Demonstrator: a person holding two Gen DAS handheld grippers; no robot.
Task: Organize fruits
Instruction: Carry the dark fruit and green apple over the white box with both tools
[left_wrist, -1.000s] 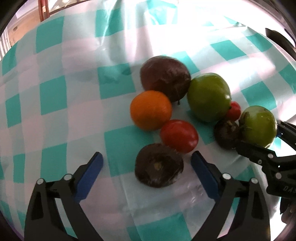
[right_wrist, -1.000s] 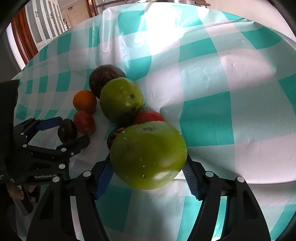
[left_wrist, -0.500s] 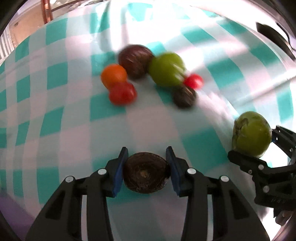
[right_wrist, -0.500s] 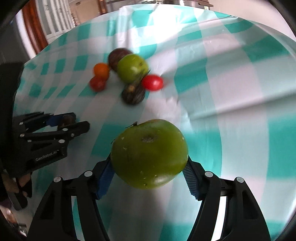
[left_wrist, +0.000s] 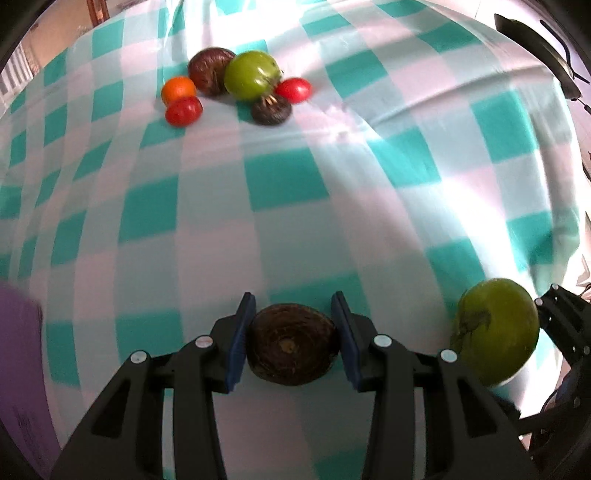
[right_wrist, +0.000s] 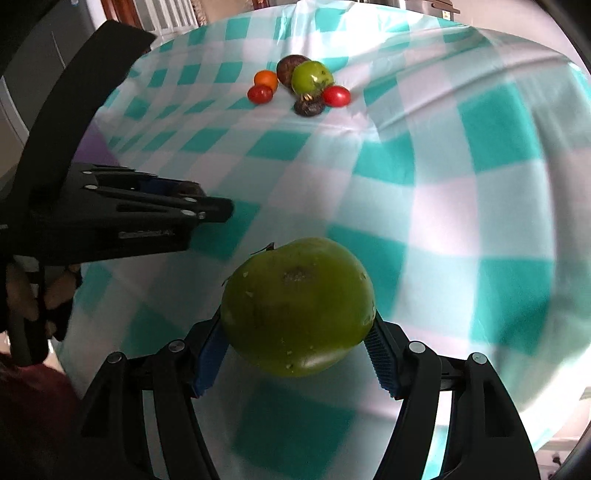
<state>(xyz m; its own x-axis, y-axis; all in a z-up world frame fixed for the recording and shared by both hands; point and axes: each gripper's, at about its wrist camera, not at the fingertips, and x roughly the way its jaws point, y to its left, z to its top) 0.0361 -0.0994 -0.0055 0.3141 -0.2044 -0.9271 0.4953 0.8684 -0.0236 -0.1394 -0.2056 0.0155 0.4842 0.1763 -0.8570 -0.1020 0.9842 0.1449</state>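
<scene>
My left gripper (left_wrist: 293, 338) is shut on a dark brown round fruit (left_wrist: 291, 345), held above the checked cloth. My right gripper (right_wrist: 297, 350) is shut on a large green tomato (right_wrist: 297, 306); that tomato (left_wrist: 496, 330) also shows at the lower right of the left wrist view. The left gripper (right_wrist: 207, 206) appears side-on at the left of the right wrist view, its fruit barely showing. Far back on the cloth lies a cluster: an orange fruit (left_wrist: 178, 89), a red tomato (left_wrist: 183, 110), a big dark fruit (left_wrist: 208, 72), a green tomato (left_wrist: 251, 75), a small red tomato (left_wrist: 293, 89) and a small dark fruit (left_wrist: 270, 109).
A teal and white checked tablecloth (left_wrist: 288, 206) covers the table. A purple object (left_wrist: 18, 369) shows at the lower left edge. A dark pan-like item (left_wrist: 535, 48) sits at the far right. A person's hand (right_wrist: 22, 295) holds the left gripper's handle.
The left gripper closed on the dark brown fruit and lifted it. Both grippers pulled back from the cluster with their fruits, so the remaining fruits now look small and far.
</scene>
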